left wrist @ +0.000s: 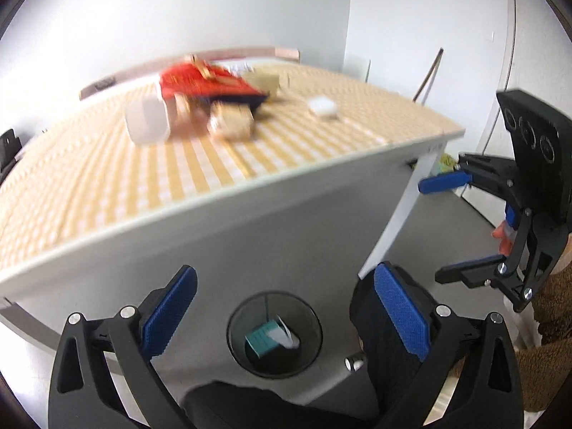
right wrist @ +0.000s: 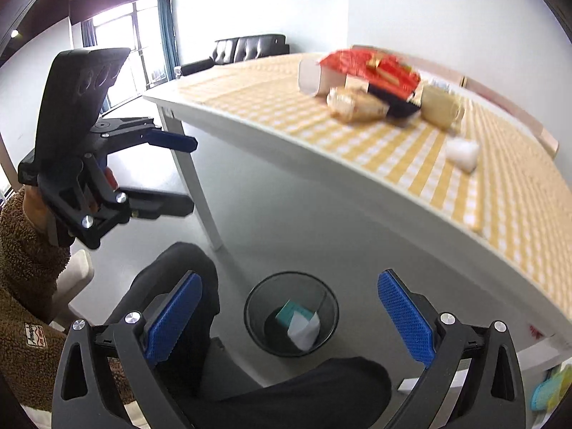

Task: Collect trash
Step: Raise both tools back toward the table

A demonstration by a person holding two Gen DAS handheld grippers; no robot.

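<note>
Right now both my hand-held grippers, left (left wrist: 282, 316) and right (right wrist: 289, 316), hang spread and empty over the bin (right wrist: 291, 312), which holds some trash. Next I reach for the cups (right wrist: 361, 105) and red wrapper (right wrist: 371, 66) at one o'clock on the desk (right wrist: 411, 178).

black sofa (right wrist: 250, 48), window (right wrist: 118, 46), checked tablecloth (right wrist: 500, 186)

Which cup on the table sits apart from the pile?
The small white cup, alone on the checked cloth nearer the table edge. The big white cup and tan mug sit against the red bag.
</note>
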